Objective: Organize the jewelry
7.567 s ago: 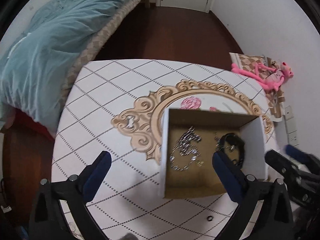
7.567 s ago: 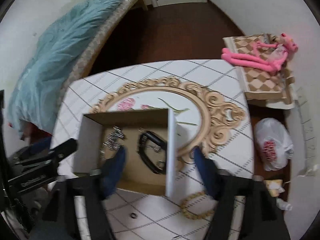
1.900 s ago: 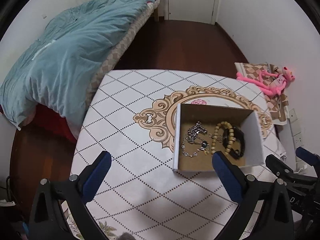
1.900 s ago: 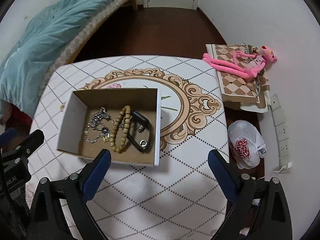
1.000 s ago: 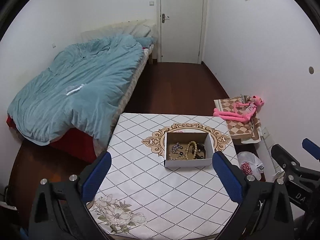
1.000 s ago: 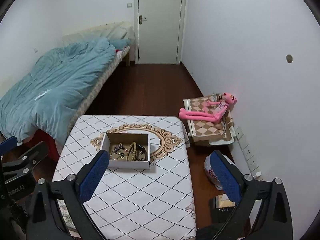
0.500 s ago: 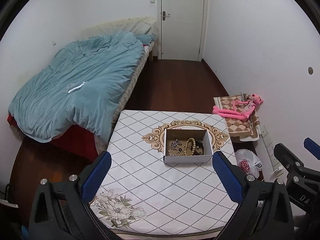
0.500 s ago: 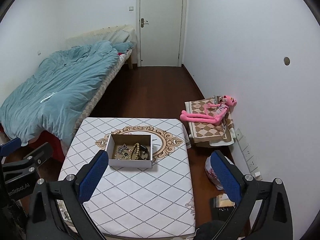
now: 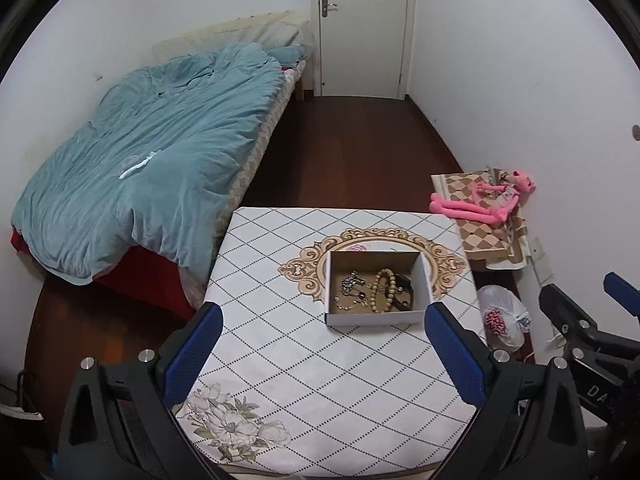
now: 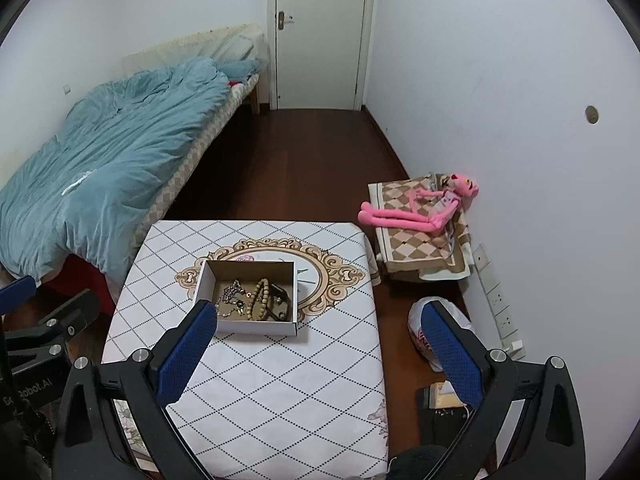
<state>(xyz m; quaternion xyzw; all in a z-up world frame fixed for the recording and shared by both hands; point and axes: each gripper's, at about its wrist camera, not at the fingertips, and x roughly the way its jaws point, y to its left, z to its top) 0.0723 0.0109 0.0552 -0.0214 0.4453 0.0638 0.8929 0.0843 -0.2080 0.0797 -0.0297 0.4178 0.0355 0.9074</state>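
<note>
A small open cardboard box [image 9: 376,318] sits on the white diamond-patterned table [image 9: 312,364], over the gold oval ornament. Inside lie a silver chain [image 9: 351,286], a wooden bead bracelet [image 9: 383,289] and a black band [image 9: 404,292]. The box also shows in the right wrist view [image 10: 248,326] with the beads [image 10: 260,298]. My left gripper [image 9: 322,352] is open and empty, held high and well back from the box. My right gripper [image 10: 320,350] is open and empty, also high above the table's near part.
A bed with a teal duvet [image 9: 152,160] stands left of the table. A pink plush toy [image 10: 420,208] lies on a checkered cushion [image 10: 416,248] by the right wall. A white plastic bag [image 9: 502,316] sits on the dark wood floor. A closed door [image 9: 360,28] is at the back.
Both grippers have pulled up and far back from the box, which now looks small. The bead bracelet, earlier on the table by the box, lies inside it. Both stay open.
</note>
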